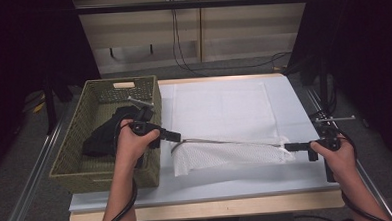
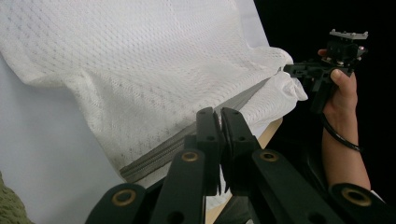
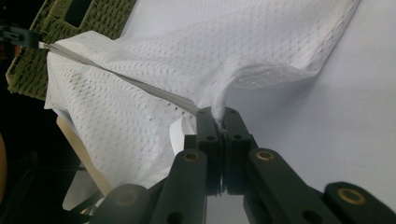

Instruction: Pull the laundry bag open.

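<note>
both grippers clamped on the white mesh garment (image 1: 226,153), stretched taut between them over the table (image 1: 294,111). left gripper (image 1: 177,137) pinches the grey-trimmed edge by the basket; right gripper (image 1: 287,147) pinches the far end near the table's right edge. forearms low, wrists level. woven basket (image 1: 75,151) with dark cloth (image 1: 102,137) sits just left.

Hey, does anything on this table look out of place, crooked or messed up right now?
Nothing damaged or spilled. The white mesh garment is pulled taut along its grey band between the left gripper and right gripper, its lower part bunched. Dark clothing lies crumpled in the woven basket.
</note>
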